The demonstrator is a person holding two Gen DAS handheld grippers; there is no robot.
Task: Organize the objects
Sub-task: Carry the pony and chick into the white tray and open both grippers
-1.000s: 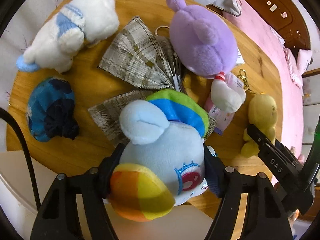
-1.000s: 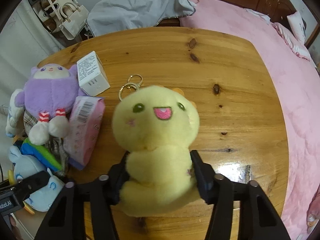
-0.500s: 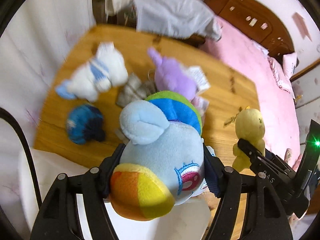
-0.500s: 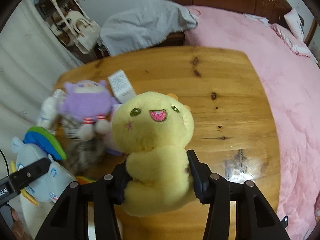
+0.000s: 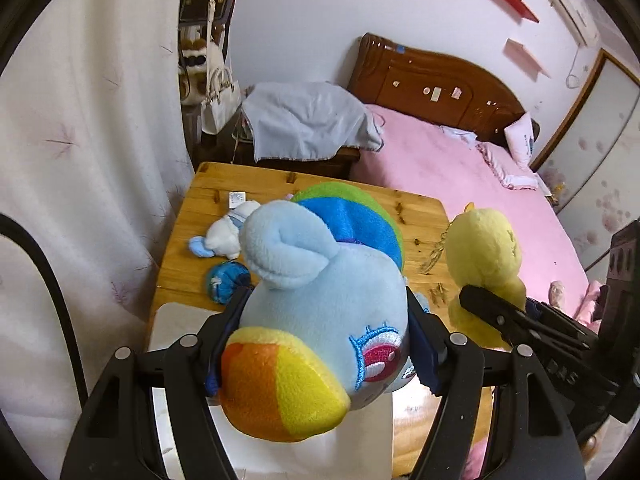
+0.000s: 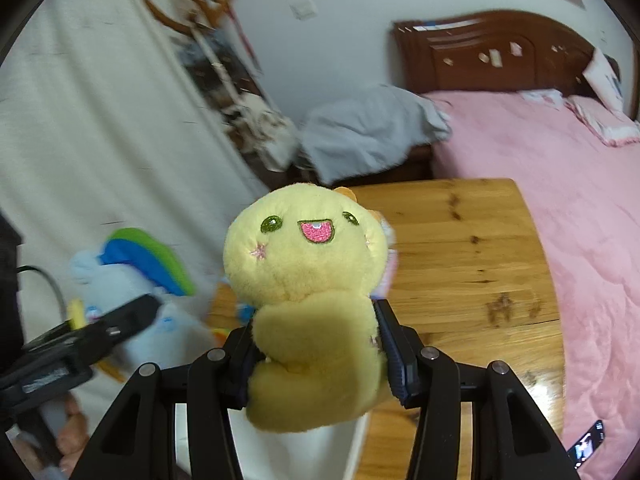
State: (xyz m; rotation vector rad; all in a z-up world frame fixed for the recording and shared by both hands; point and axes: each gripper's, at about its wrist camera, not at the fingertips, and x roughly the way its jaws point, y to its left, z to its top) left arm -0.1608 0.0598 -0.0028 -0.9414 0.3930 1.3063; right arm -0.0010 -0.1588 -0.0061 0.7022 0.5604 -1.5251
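My left gripper (image 5: 320,336) is shut on a light-blue pony plush (image 5: 324,304) with a rainbow mane, held high above the wooden table (image 5: 200,248). My right gripper (image 6: 320,356) is shut on a yellow plush (image 6: 308,292) with a pink mouth, also raised off the table. In the left wrist view the yellow plush (image 5: 484,256) and right gripper show at the right. In the right wrist view the pony plush (image 6: 132,280) appears blurred at the left. A white plush (image 5: 224,234) and a blue plush (image 5: 226,282) lie on the table's left part.
A white surface (image 5: 176,324) sits below the grippers at the table's near edge. A pink bed (image 6: 560,184) with a wooden headboard lies to the right. A grey cloth (image 5: 308,120) is draped behind the table, and white curtains (image 5: 80,160) hang at the left.
Both grippers have risen well above the table with their plushes still held. The table and the toys on it have dropped away and look smaller; the room's far wall has come into view.
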